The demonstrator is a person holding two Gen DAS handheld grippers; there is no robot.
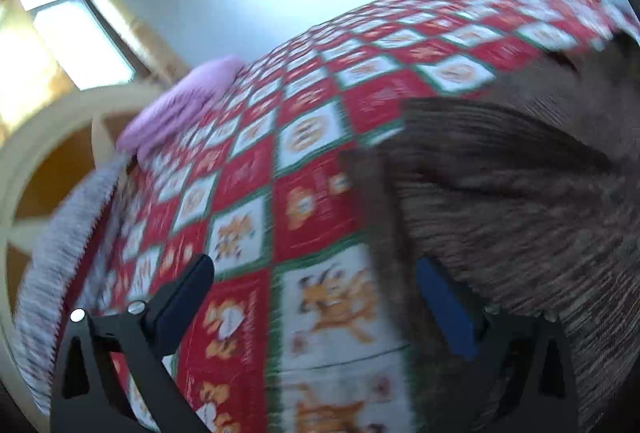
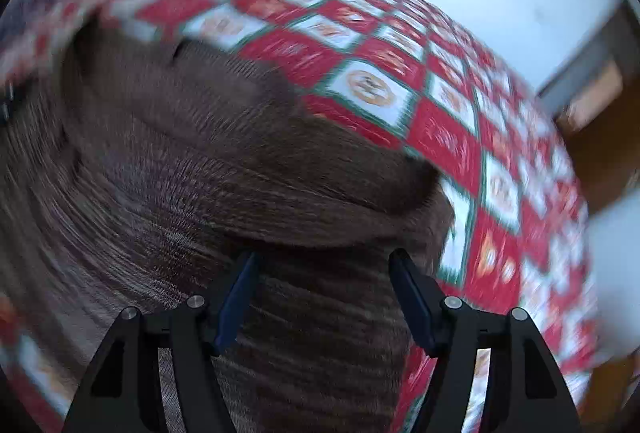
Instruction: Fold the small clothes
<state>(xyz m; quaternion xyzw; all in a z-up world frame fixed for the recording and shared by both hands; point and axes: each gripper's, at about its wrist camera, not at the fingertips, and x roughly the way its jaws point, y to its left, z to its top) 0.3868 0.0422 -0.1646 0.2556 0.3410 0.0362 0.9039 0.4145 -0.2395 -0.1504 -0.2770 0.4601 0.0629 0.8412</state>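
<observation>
Fingers [image 2: 248,297] of right gripper [image 2: 324,297] spread apart over brown cloth, gripping nothing. Left gripper [image 1: 316,305] fingers [image 1: 184,297] wide apart, right-hand one half under the cloth edge. Checked red-and-white tablecloth [image 1: 312,193] covering the bench; pink cloth [image 1: 180,101] at 10 o'clock, grey-white fabric [image 1: 60,241] at 8 o'clock in left view. Brown ribbed garment [image 2: 200,173], rumpled and blurred, filling right view from 12 to 9 o'clock of fingers.

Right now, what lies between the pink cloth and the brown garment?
Only bare checkered tablecloth lies between the pink cloth and the brown garment, seen in the left wrist view.
</observation>
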